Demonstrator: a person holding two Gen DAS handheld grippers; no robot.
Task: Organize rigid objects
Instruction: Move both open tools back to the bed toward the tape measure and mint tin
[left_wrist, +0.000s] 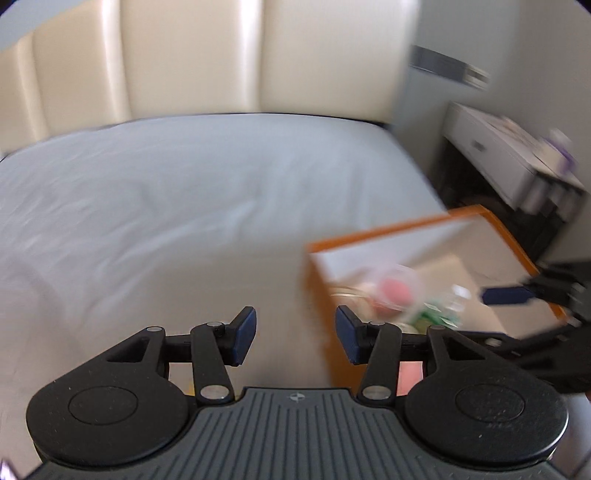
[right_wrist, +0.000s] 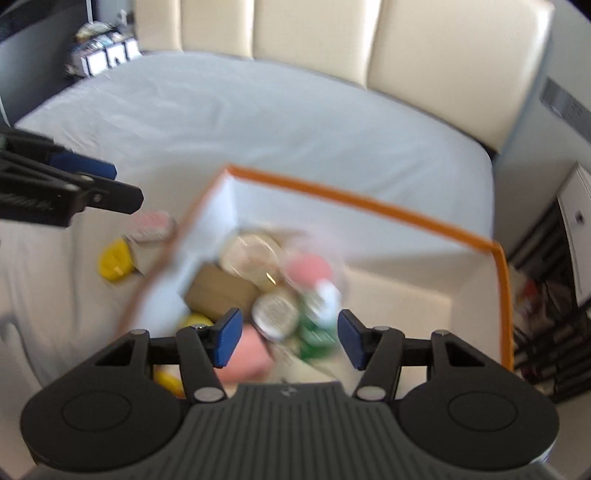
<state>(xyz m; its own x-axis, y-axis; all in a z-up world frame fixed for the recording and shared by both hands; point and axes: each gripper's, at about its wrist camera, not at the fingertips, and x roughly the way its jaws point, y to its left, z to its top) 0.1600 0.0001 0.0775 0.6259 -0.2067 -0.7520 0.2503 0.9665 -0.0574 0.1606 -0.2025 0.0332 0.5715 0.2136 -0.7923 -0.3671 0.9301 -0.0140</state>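
Both the left gripper (left_wrist: 295, 334) and right gripper (right_wrist: 288, 338) had jaws half open, empty; the yellow piece (right_wrist: 114, 263) beside the box (right_wrist: 369, 201) risked being missed.

In the left wrist view, the bed sheet (left_wrist: 177, 206) is lying bare across the left and centre of the frame, giving a claw open passage there, while the padded headboard (left_wrist: 207, 55) is closing off the top. At lower right the orange-rimmed box (left_wrist: 402, 225) is standing in the way, crowded with jars and lids. In the right wrist view, a yellow lid (right_wrist: 114, 264) is lying just outside the box's left wall.
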